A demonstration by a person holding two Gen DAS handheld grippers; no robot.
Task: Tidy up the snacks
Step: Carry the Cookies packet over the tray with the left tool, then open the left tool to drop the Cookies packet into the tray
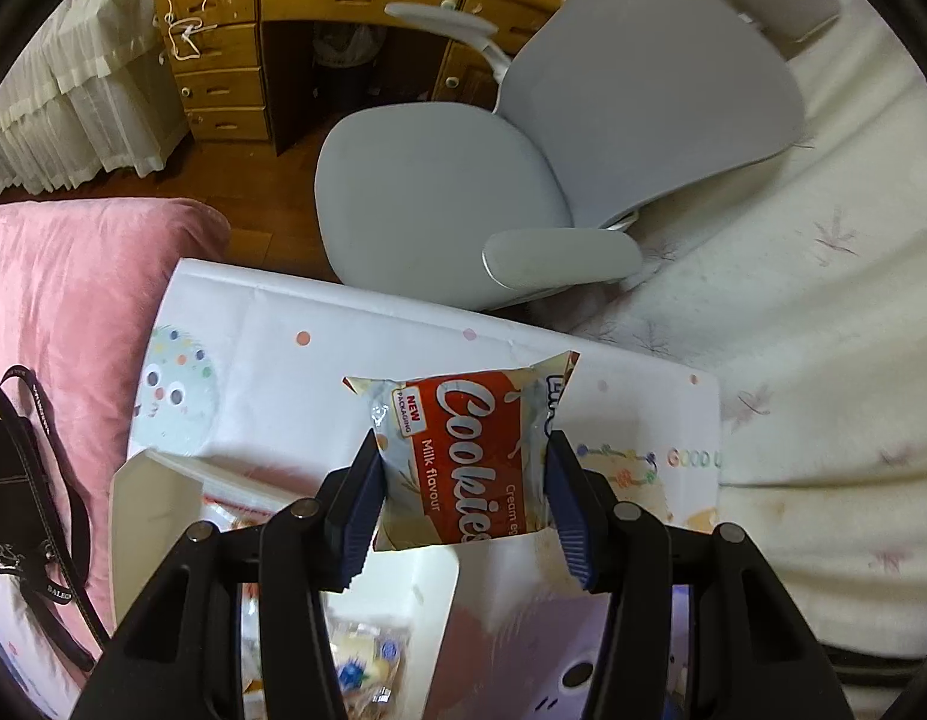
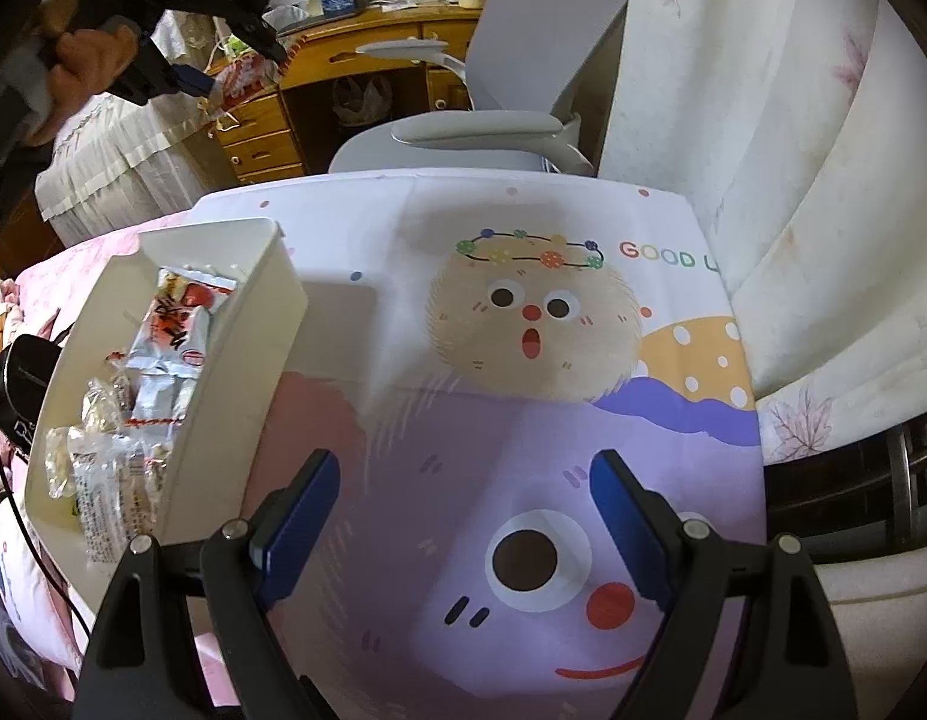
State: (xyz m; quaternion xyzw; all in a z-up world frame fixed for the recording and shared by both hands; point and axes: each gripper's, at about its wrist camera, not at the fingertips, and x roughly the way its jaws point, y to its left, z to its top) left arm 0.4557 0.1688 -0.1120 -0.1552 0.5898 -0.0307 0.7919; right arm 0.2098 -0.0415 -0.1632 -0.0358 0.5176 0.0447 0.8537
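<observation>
My left gripper (image 1: 463, 468) is shut on a red and white cookies packet (image 1: 463, 450) and holds it in the air above the table. In the right wrist view the same gripper (image 2: 235, 54) shows high at the top left with the cookies packet (image 2: 241, 81) in it. A white bin (image 2: 235, 372) stands at the table's left, with several wrapped snacks (image 2: 157, 372) inside; it also shows below the left gripper (image 1: 145, 516). My right gripper (image 2: 463, 510) is open and empty, low over the cartoon table cover (image 2: 523, 360).
A grey office chair (image 1: 523, 150) stands just behind the table, before a wooden desk (image 1: 235, 54). A pink pillow (image 1: 73, 312) and a black bag (image 1: 13, 480) lie on the left. White bedding (image 2: 763, 180) rises on the right.
</observation>
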